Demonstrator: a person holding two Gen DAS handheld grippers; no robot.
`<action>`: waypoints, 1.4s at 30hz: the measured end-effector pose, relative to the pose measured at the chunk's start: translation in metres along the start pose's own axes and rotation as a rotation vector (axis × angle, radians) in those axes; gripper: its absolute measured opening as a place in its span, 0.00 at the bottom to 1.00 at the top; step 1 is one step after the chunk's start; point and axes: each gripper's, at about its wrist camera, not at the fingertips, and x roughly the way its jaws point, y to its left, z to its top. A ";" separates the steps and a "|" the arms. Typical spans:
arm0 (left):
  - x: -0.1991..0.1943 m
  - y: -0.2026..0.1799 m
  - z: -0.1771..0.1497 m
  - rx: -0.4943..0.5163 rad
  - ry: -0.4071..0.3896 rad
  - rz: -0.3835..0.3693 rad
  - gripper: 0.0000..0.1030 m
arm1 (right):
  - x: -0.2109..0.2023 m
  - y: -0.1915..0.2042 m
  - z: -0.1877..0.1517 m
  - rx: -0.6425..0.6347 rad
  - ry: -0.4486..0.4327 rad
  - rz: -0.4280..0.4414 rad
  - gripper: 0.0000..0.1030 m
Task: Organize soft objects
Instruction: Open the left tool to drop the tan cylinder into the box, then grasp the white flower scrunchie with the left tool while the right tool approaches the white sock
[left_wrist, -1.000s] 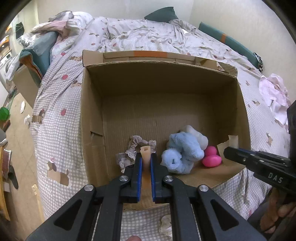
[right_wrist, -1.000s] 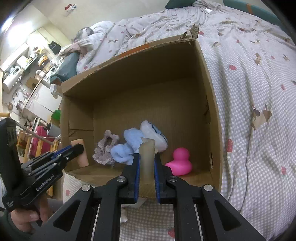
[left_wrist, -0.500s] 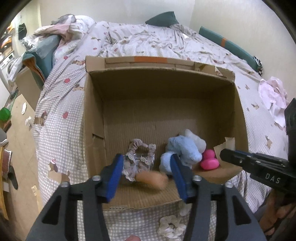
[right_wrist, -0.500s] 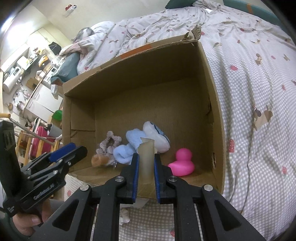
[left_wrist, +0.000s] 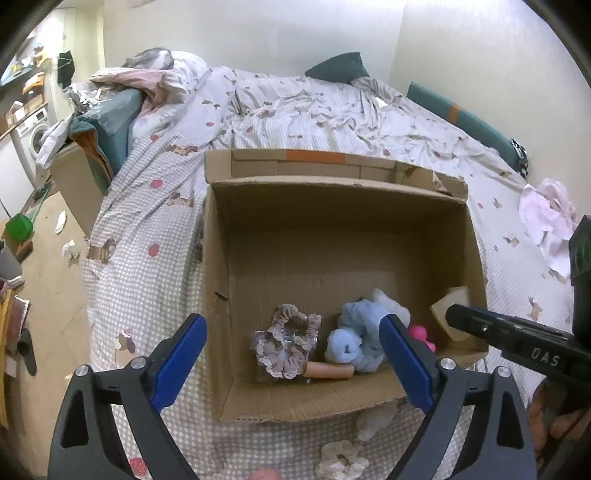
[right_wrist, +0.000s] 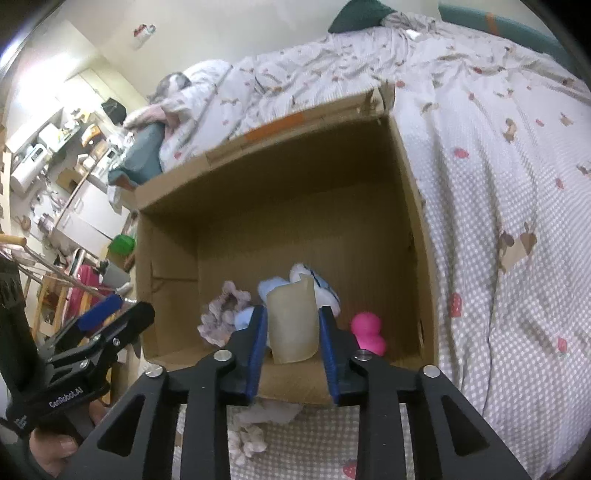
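In the left wrist view, the left gripper (left_wrist: 293, 350) is seen spread wide and holding nothing above the near edge of a cardboard box (left_wrist: 221, 258) set on a bed (left_wrist: 314, 110). Inside the box, a frilly scrunchie (left_wrist: 286, 345), a blue plush toy (left_wrist: 360, 341), a pink duck (left_wrist: 421, 334) and a tan tube (left_wrist: 328, 369) are found lying together near the front wall.

In the right wrist view, the right gripper (right_wrist: 291, 328) is seen parted, with a beige sponge (right_wrist: 291, 321) standing between its blue pads (right_wrist: 258, 339); whether the sponge is pressed cannot be told.
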 end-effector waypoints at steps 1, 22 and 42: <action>-0.002 0.000 0.000 -0.004 -0.001 -0.005 1.00 | -0.003 0.000 0.001 -0.003 -0.013 -0.006 0.57; -0.034 0.026 -0.013 -0.016 0.015 0.070 1.00 | -0.040 -0.005 -0.015 0.013 -0.062 -0.068 0.83; -0.018 0.030 -0.084 -0.089 0.229 0.048 1.00 | -0.040 -0.014 -0.064 0.111 0.053 -0.075 0.83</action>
